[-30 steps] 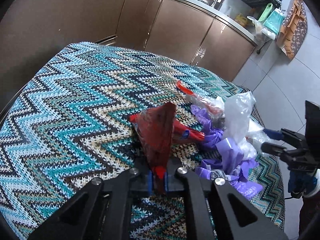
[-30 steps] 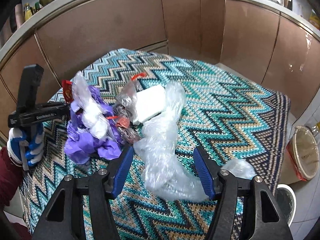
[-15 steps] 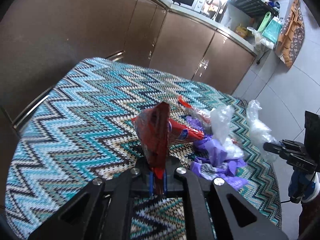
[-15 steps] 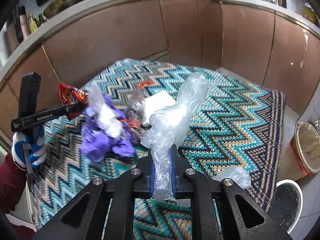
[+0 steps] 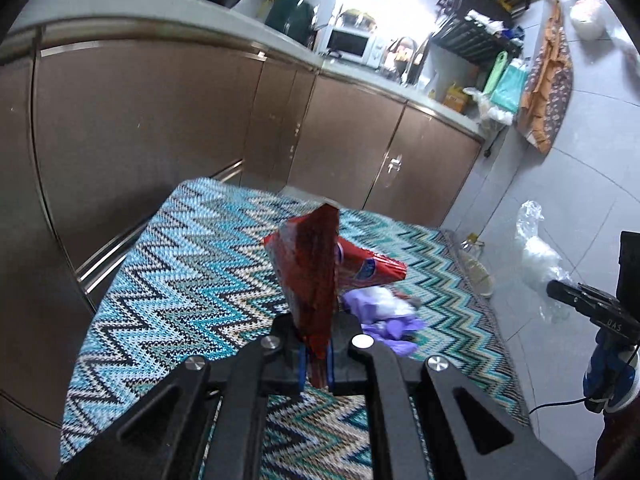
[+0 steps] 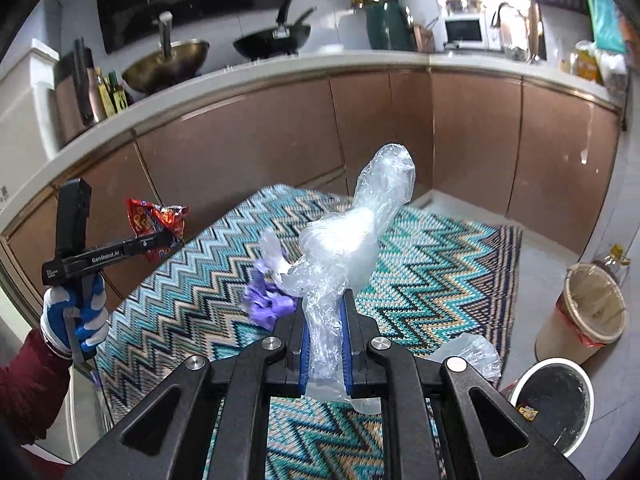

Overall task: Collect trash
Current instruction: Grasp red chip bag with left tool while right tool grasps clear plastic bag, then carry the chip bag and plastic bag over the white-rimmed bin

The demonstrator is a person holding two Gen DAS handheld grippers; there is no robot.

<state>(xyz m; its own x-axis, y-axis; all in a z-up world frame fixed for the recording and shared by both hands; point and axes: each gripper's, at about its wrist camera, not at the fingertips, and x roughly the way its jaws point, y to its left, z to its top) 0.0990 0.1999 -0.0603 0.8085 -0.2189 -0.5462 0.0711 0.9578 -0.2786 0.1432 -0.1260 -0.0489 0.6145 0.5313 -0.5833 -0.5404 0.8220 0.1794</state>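
Left gripper pinches a red snack wrapper, long axis upright. Right gripper clamps a clear plastic bag, pointing up and forward.

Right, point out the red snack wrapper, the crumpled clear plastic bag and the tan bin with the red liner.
red snack wrapper [image 5: 310, 276]: left wrist view, on its flat crinkled face.
crumpled clear plastic bag [image 6: 344, 248]: right wrist view, on its bulging middle.
tan bin with the red liner [image 6: 560, 330]: right wrist view, on its outer wall.
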